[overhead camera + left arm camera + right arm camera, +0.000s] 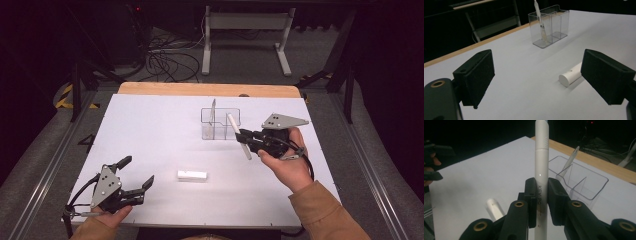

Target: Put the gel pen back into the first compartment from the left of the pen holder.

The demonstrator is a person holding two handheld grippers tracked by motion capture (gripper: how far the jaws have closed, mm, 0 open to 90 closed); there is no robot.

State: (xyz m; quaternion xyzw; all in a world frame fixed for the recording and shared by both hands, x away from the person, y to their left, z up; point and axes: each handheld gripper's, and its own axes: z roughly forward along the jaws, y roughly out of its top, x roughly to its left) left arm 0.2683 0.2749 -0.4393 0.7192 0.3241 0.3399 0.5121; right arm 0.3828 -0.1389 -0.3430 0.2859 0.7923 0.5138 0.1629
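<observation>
Right gripper clamps white pen between its jaws.

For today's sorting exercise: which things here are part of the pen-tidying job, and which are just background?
Part of the job:
right gripper, shut on a white pen
clear holder, with one pen standing in it
white marker lying on the table
left gripper, open, holding nothing

Just lying about:
cables on the floor
white stand behind the table
</observation>
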